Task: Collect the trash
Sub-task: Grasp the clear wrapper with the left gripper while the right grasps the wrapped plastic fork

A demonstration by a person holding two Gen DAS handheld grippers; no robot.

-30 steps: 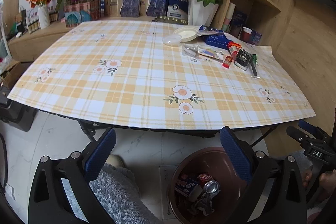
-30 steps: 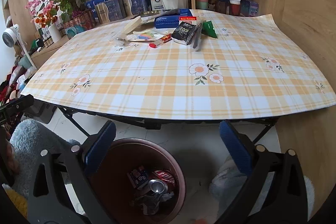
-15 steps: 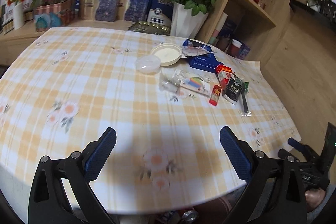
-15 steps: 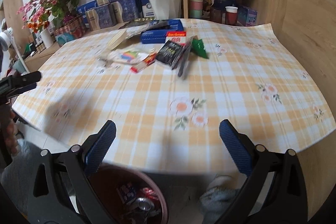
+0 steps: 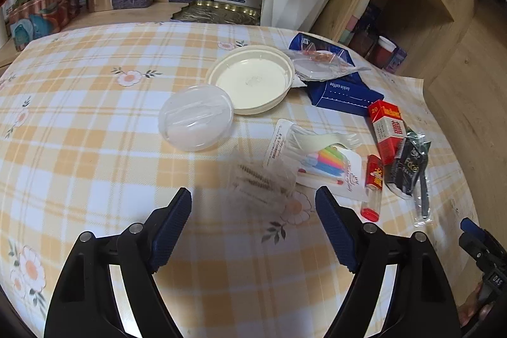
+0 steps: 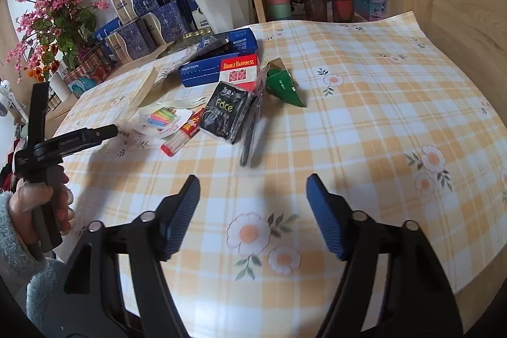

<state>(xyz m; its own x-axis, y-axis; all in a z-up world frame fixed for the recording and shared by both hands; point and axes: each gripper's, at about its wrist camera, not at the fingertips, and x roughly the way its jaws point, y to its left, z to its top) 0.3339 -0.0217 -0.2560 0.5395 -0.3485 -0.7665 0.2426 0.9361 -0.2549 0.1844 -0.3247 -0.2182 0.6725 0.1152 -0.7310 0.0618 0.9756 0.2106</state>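
Both grippers over the table (image 5: 95,122), jaws closing on nothing; left gripper (image 5: 253,205) faces a clear wrapper (image 5: 263,179), right gripper (image 6: 253,190) a packaged pen (image 6: 253,132); trash heaped toward the far edge by the shelf.

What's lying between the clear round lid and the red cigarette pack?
In the left wrist view, a wrapped white fork lies between the clear lid and the cigarette pack.

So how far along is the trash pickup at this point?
Nothing done shows in these views. In hand: nothing; the left gripper and right gripper are empty, jaws closing above the tablecloth. Left: the whole pile, including cream lid, clear lid, cigarette pack, black tissue pack and green wrapper.
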